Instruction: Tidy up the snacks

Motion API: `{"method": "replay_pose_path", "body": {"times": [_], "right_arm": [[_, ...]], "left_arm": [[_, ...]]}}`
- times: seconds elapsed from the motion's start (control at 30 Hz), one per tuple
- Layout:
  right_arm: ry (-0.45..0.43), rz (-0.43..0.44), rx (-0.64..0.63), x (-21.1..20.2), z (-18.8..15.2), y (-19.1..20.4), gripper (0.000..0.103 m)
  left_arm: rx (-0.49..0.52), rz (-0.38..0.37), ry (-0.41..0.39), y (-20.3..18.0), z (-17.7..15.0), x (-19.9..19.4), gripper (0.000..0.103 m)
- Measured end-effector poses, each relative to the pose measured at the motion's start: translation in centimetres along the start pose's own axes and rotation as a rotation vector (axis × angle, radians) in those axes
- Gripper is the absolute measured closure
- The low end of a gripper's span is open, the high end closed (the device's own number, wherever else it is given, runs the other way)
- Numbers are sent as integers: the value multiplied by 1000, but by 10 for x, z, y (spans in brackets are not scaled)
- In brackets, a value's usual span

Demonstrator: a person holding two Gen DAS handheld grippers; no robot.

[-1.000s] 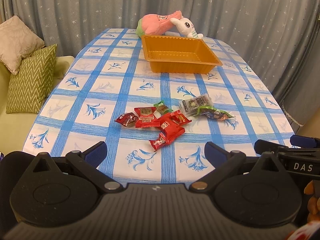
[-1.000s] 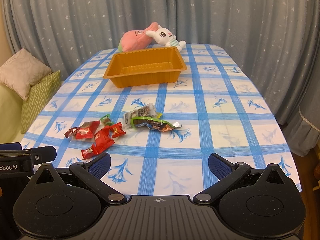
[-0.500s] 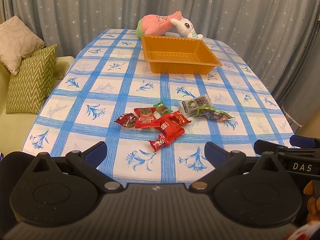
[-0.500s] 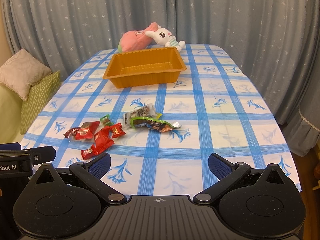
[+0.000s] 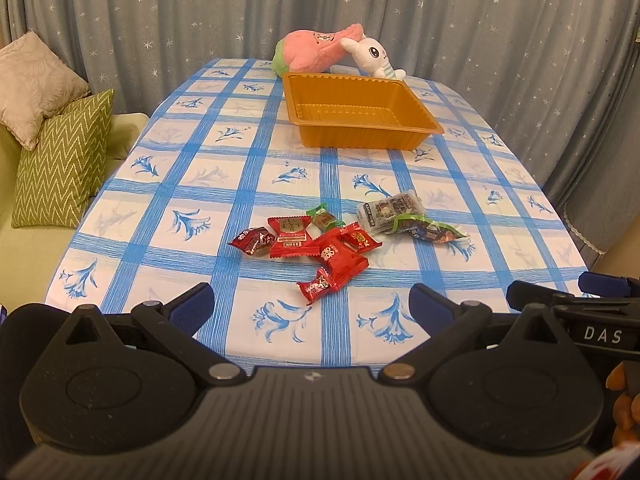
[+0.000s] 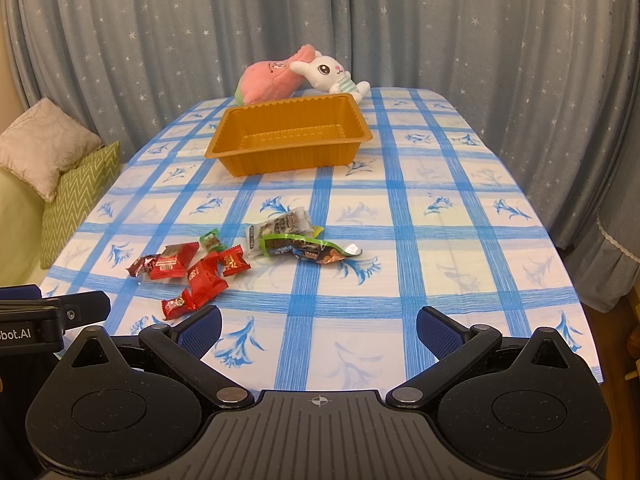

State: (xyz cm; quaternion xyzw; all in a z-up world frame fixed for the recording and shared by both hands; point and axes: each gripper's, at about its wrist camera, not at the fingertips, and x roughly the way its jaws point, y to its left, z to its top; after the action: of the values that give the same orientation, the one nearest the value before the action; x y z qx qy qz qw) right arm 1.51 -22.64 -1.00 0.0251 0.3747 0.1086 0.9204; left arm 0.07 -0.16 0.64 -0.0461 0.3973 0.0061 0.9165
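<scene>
1. The jaws of the left gripper point(image 5: 310, 306) are seen spread wide with nothing between them, held low over the near edge of the bench point(image 5: 200, 184).
2. The jaws of the right gripper point(image 6: 318, 326) are likewise spread wide and empty, held beside the left one over the same near edge.
3. Just beyond the left gripper, a cluster of red-wrapped candies point(image 5: 320, 248) is found lying flat on the checked cloth, some touching or overlapping; the nearest small red piece point(image 5: 318, 286) lies at the cluster's near end.
4. A small green-wrapped candy point(image 5: 322, 218) is seen at the far edge of the red cluster.
5. To the right of these, a clear printed packet point(image 6: 278, 230) and a green-edged foil packet point(image 6: 308, 250) lie against each other, more squarely ahead of the right gripper.
6. The snacks are judged light, thin and crinkly, with slick wrappers that may slide on the cloth; the filled middle of each piece is probably the firmest place to be gripped, while a twisted or sealed end could slip out.
7. The overlapping pieces are judged likely to be dragged along if one is lifted carelessly.
8. Further back, an orange tray point(image 5: 416, 136) stands empty, well apart from the snacks; it is presumed to be the destination.
9. Behind the tray, a pink plush point(image 5: 316, 52) and a white rabbit plush point(image 5: 372, 56) rest at the far end.
</scene>
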Motion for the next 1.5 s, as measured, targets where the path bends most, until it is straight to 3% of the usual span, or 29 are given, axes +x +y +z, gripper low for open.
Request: {"method": "replay_pose_path", "body": {"times": [0.93,1.17,1.4,1.5], "right_arm": [[1,0,2,2,1,-1,0],[-1,-1,3,2,2,-3,0],[-10,-4,13,15,-1,-10,1],[-10,5,4,25,-1,-9,1]], "left_arm": [[-4,-8,-2,-4,3,0,0],[-3,-38,1,-4,2,4,0],[55,-72,33,11,-1,28,1],[118,-89,52,14,0,42,7]]}}
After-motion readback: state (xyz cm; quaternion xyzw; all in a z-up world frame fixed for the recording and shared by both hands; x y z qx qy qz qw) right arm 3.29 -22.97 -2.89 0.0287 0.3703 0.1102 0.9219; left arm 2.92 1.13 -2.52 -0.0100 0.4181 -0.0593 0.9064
